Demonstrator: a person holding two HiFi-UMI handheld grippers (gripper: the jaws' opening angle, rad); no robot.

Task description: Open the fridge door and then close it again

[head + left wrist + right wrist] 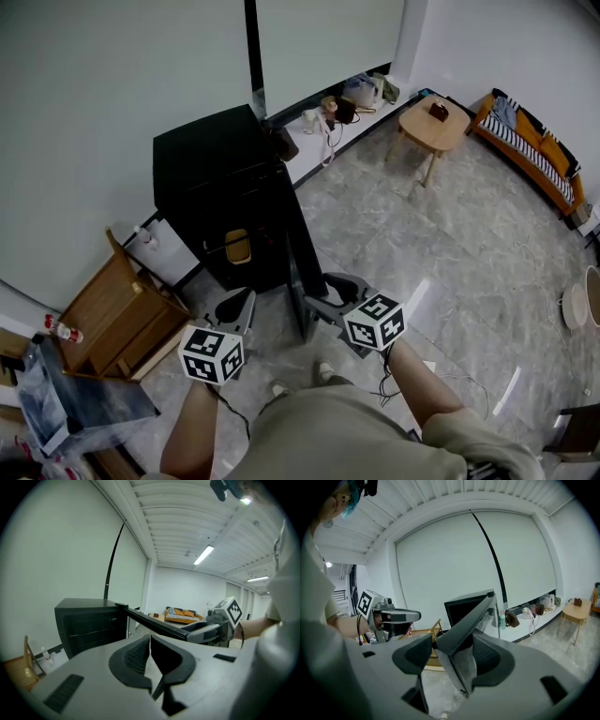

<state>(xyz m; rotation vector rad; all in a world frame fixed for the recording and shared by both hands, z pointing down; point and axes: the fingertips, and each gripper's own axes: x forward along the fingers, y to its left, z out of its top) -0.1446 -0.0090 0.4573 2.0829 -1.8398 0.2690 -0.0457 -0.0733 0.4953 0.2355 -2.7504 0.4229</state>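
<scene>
Between the fingers of the right gripper stands the free edge of the open door of the fridge, apparently clamped. The left gripper is closed and empty, just left of it. Risk: the smooth edge slips out mid-swing, leaving the door ajar.

The room is bright and evenly lit by ceiling strip lights, which leave pale glare streaks on the glossy floor. Shadows are soft. The black fridge shows little detail. Both gripper views bend strongly, with black corners.
</scene>
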